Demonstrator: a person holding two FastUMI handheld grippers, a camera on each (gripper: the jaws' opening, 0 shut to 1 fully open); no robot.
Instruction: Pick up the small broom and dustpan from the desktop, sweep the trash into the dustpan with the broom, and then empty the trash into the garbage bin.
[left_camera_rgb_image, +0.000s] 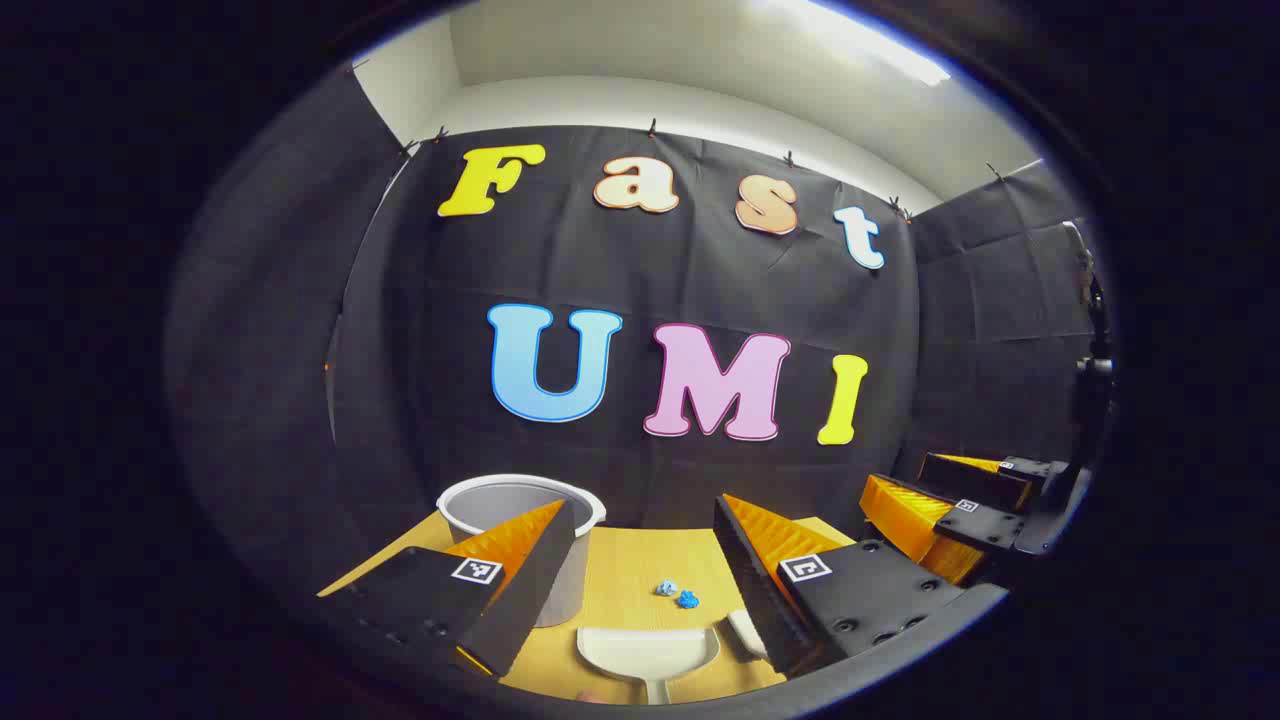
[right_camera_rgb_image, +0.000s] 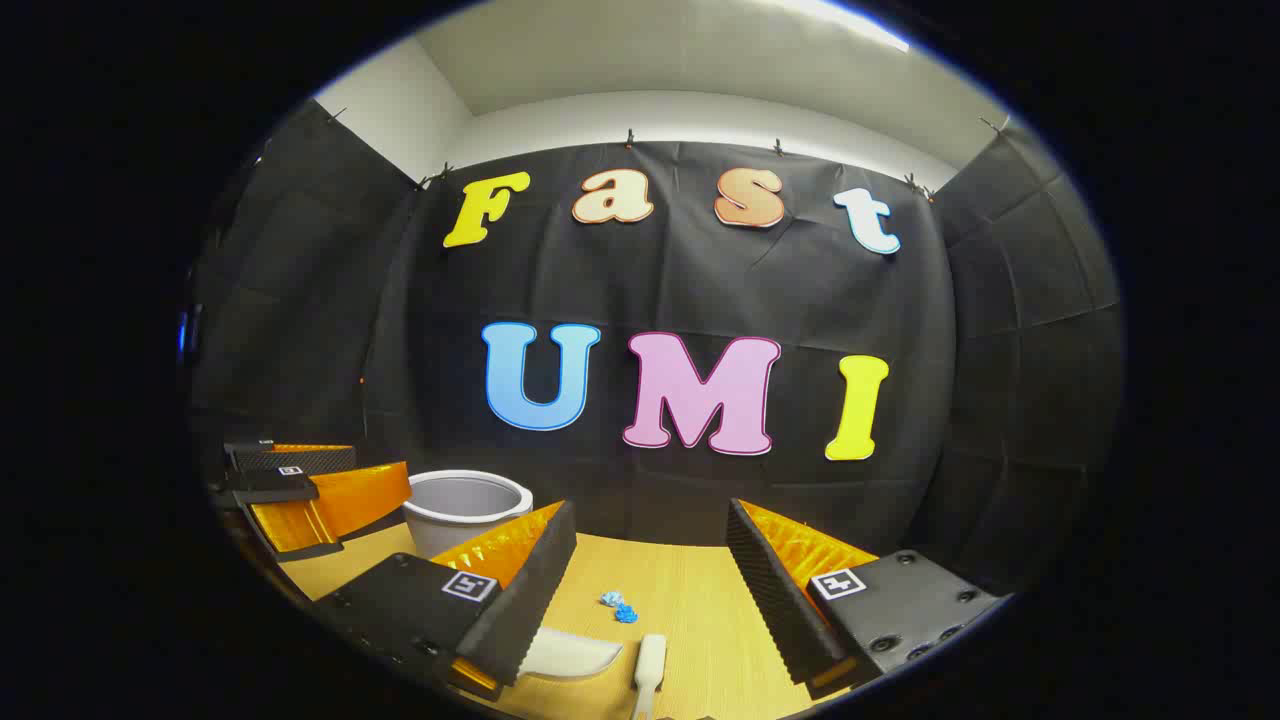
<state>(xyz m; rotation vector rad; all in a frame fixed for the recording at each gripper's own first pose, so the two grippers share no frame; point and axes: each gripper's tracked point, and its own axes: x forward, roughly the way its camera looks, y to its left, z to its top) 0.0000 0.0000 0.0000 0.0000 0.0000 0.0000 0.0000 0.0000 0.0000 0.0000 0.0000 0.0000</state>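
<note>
The task is at its opening step: both tools lie untouched on the tabletop (left_camera_rgb_image: 640, 570), and neither gripper holds anything. In the left gripper view, the left gripper (left_camera_rgb_image: 640, 590) hovers with its jaws wide apart, and the dustpan (left_camera_rgb_image: 648, 650) lies between them at 6 o'clock, its scoop mouth facing away towards the trash (left_camera_rgb_image: 677, 594), which sits just beyond at about 12 o'clock from the pan. The garbage bin (left_camera_rgb_image: 520, 505) stands at 10 o'clock, partly behind the left finger. The right gripper (left_camera_rgb_image: 975, 505) shows at 3 o'clock, off to the side. In the right gripper view, the right gripper (right_camera_rgb_image: 650, 590) also has its jaws spread open, with the broom (right_camera_rgb_image: 648, 668) lying at 6 o'clock between them and the dustpan (right_camera_rgb_image: 575, 655) just beside it at 7 o'clock. The next move probably calls for each gripper to drop and close, the left on the pan's narrow handle, the right on the broom's. The dustpan looks like smooth, pale, rigid plastic, a shallow scoop tapering to a stem; the broom handle is pale and rounded. The trash is two small crumpled blue scraps, likely light. The bin is a round, pale-rimmed tub, and the tabletop is light wood grain.
</note>
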